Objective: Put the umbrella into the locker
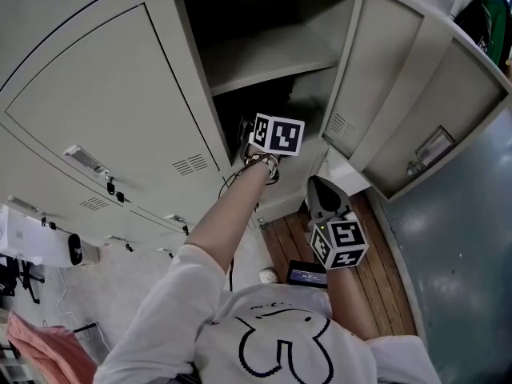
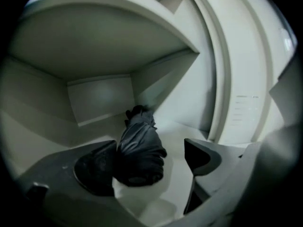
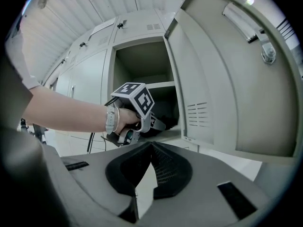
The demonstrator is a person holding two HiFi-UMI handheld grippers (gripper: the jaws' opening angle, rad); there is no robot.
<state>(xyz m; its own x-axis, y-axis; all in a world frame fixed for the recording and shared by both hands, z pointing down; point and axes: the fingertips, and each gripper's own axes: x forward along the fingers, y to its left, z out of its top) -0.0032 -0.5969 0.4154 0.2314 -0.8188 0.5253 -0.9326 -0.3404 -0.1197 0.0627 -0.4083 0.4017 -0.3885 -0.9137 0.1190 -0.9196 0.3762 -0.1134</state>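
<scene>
A black folded umbrella [image 2: 139, 150] lies on the floor of the locker's lower compartment [image 2: 189, 131], under the shelf [image 1: 272, 58]. My left gripper [image 2: 149, 167] reaches into that compartment and stands open. The umbrella's near end rests between the jaws, against the left pad [image 2: 97, 171] and apart from the right pad [image 2: 201, 155]. In the head view only the left gripper's marker cube [image 1: 276, 134] shows at the locker opening. My right gripper [image 3: 150, 167] hangs back outside, shut and empty, aimed at the left gripper [image 3: 135, 112]. The locker door [image 1: 424, 118] stands swung open to the right.
Closed locker doors [image 1: 104, 110] fill the left side. The open door [image 3: 213, 79] stands close on the right of both hands. A wooden floor [image 1: 376, 270] runs below, with a dark flat device [image 1: 306, 274] near the person's chest. A pink cloth [image 1: 40, 346] lies at the lower left.
</scene>
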